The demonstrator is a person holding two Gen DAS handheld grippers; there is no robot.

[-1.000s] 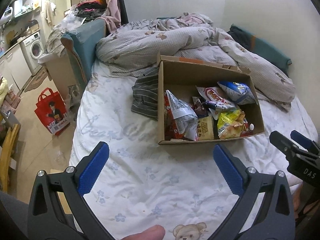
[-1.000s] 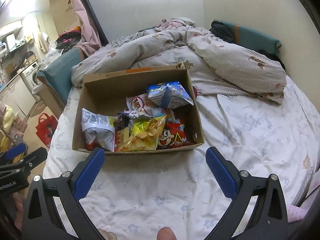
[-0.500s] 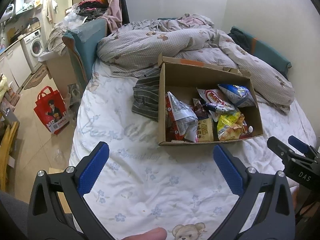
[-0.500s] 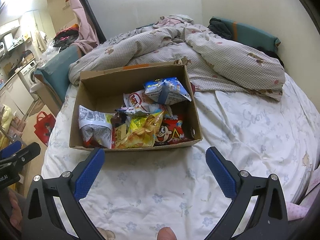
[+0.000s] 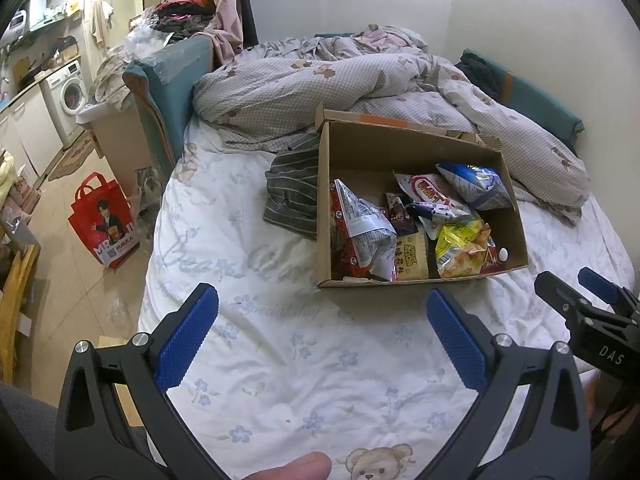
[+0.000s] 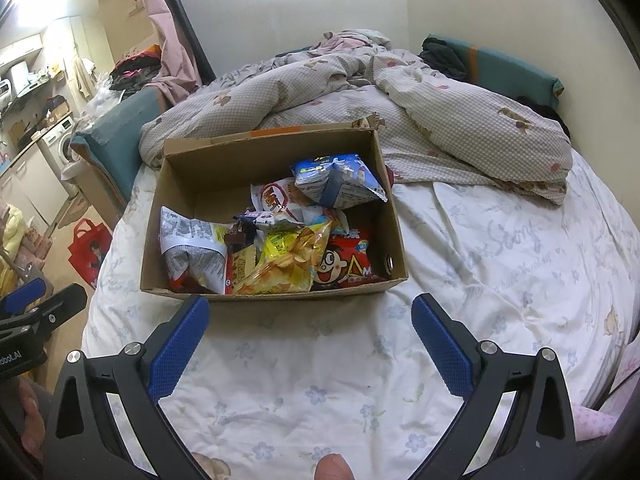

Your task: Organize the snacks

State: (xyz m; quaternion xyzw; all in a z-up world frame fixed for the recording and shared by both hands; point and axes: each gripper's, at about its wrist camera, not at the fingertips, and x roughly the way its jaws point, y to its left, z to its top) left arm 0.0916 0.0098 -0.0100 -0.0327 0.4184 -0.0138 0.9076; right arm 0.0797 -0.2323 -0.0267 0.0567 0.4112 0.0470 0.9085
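Observation:
An open cardboard box rests on the bed with several snack bags inside. Among them are a yellow chip bag, a blue bag, a red cartoon-face bag and a white and red bag. My left gripper hovers open over the sheet, short of the box and to its left. Right in front of the box's near wall, my right gripper is open with nothing between its fingers.
A rumpled checked duvet lies behind the box. A striped grey cloth lies against the box's left side. Off the bed's left edge are a red shopping bag, a washing machine and the floor. White floral sheet spreads right of the box.
Both grippers have drifted slightly back and up, so the box sits a little farther away and more of the room shows. Both stay open; nothing in the box has moved.

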